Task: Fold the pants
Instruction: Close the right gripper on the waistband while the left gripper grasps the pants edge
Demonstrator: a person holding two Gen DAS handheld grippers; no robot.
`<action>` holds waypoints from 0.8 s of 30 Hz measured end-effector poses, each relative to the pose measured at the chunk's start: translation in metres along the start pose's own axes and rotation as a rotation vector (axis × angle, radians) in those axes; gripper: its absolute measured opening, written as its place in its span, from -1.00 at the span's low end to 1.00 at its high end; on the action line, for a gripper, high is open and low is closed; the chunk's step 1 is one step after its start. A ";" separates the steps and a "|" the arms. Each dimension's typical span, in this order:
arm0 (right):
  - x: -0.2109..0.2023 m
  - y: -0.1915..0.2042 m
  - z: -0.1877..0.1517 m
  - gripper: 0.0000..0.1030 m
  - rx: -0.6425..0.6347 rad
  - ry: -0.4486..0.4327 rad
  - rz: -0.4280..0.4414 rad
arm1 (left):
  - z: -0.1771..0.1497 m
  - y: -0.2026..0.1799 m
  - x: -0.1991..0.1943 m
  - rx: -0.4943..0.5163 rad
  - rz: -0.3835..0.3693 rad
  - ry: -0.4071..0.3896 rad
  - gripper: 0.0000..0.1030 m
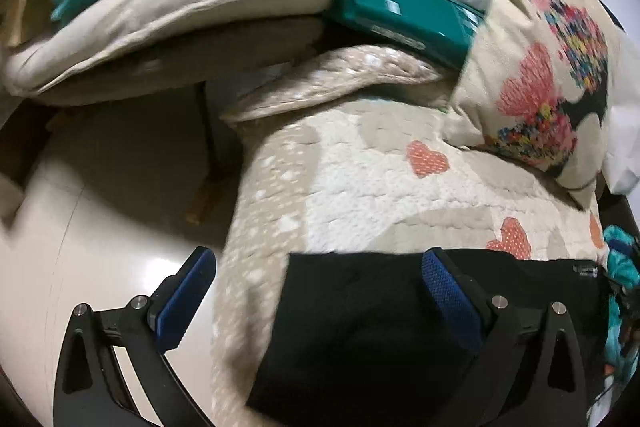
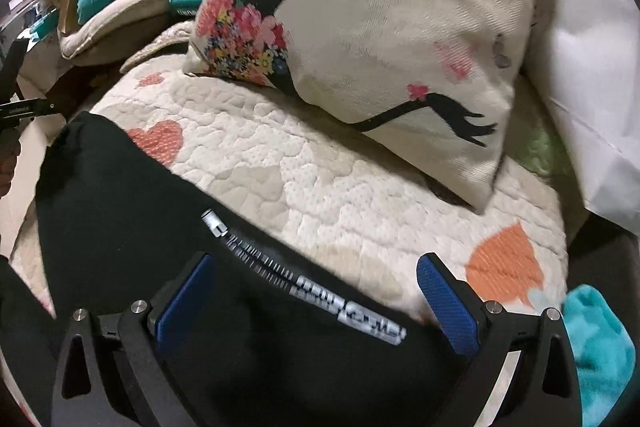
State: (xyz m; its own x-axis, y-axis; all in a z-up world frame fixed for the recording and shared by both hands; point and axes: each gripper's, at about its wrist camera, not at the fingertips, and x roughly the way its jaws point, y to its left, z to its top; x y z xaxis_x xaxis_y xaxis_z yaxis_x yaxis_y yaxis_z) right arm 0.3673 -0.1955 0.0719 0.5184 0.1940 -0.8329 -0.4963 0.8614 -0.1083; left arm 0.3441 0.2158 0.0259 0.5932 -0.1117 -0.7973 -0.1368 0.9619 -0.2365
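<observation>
The black pants (image 1: 360, 327) lie on a cream quilt with orange hearts (image 1: 380, 179). In the right wrist view the pants (image 2: 132, 211) spread across the lower left, with a silver printed stripe (image 2: 304, 287) along their edge. My left gripper (image 1: 320, 291) is open, its jaws wide apart over the left end of the pants, holding nothing. My right gripper (image 2: 316, 295) is open over the striped edge, also empty. Part of the left tool shows at the right wrist view's left edge (image 2: 24, 107).
A printed cushion (image 2: 380, 39) leans on the quilt (image 2: 320, 167) behind the pants. A teal cloth (image 2: 600, 347) lies at the right. Beige cushions (image 1: 168, 19), a teal box (image 1: 400, 11) and clutter pile up at the back left. The quilt's left edge drops to a pale floor (image 1: 100, 247).
</observation>
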 end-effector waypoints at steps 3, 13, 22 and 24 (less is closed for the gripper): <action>0.019 -0.003 0.005 0.96 -0.018 0.025 0.022 | 0.000 -0.019 0.012 0.087 -0.007 0.010 1.00; 0.047 0.005 0.005 0.43 -0.015 0.092 0.197 | -0.005 -0.050 0.020 0.200 -0.025 0.064 -0.32; 0.015 0.000 0.005 -0.82 0.078 0.070 0.224 | 0.001 -0.059 -0.032 0.213 -0.070 0.019 -0.71; 0.002 0.006 0.003 -0.82 0.061 0.064 0.205 | -0.001 -0.060 -0.045 0.209 -0.072 0.003 -0.71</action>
State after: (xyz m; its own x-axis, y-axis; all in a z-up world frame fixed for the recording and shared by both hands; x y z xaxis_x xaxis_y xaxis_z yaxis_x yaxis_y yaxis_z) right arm 0.3669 -0.1884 0.0712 0.3650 0.3396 -0.8669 -0.5430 0.8340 0.0981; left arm 0.3247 0.1628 0.0757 0.5928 -0.1822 -0.7844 0.0736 0.9822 -0.1726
